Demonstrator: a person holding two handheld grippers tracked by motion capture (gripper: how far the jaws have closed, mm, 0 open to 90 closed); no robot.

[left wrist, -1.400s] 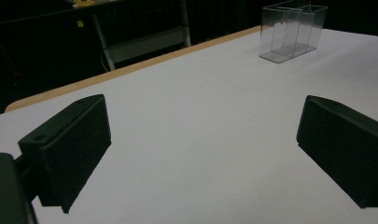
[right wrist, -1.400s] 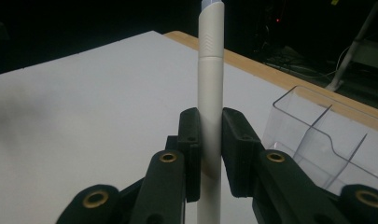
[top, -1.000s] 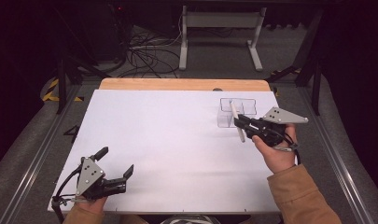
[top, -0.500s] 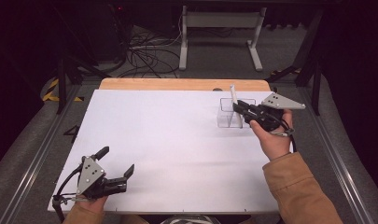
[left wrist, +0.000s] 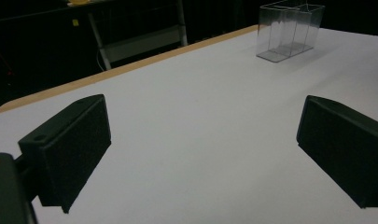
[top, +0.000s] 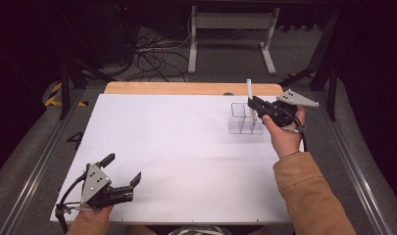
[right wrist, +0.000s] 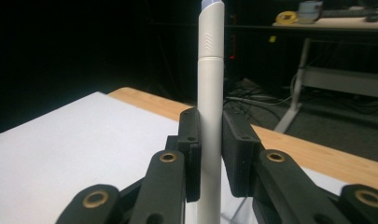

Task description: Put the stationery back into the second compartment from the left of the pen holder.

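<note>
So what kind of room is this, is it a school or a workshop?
More like a lab or test workshop, probably. A bare white table stands in a dark room, loose cables lie tangled on the floor behind it, and the right gripper holds a white marker above a clear plastic organizer.

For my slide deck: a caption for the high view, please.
Right gripper holds a white pen upright above a clear divided box; left gripper rests open.
</note>
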